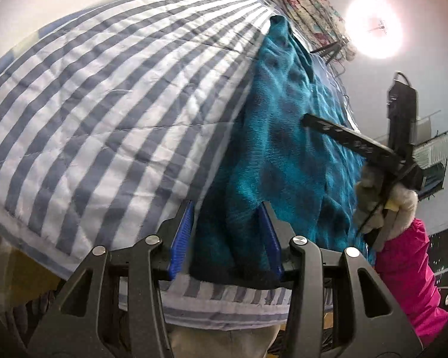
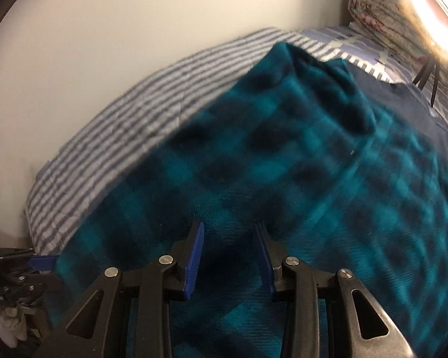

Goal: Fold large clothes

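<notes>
A: What's the biggest thing in sight?

B: A bed (image 1: 104, 119) under a blue-and-white striped quilt (image 1: 110, 95), set along a pale wall (image 2: 104, 44). A rolled floral blanket (image 1: 310, 9) sits at its far end.

A: And the garment to be folded?

B: A teal and dark checked fleece (image 1: 283, 137) is spread over the quilt, running from the bed's near edge toward the far end. In the left wrist view it covers the right-hand side of the bed and leaves the striped quilt bare on the other side. In the right wrist view one part of it (image 2: 328, 89) bunches up near the far end, and the picture is blurred there.

A: How does the left gripper (image 1: 227, 238) stand?

B: Its blue pads (image 1: 182, 238) are apart, with the fleece's near edge lying between them. I cannot tell whether they pinch it; a gap shows beside the left pad.

A: And the right gripper (image 2: 230, 253)?

B: It hangs over the fleece with its fingers apart, and nothing is clamped between them. From the left wrist view it (image 1: 343, 137) reaches over the fleece by the bed's right edge, held by a gloved hand (image 1: 385, 208) with a pink sleeve (image 1: 409, 268).
</notes>
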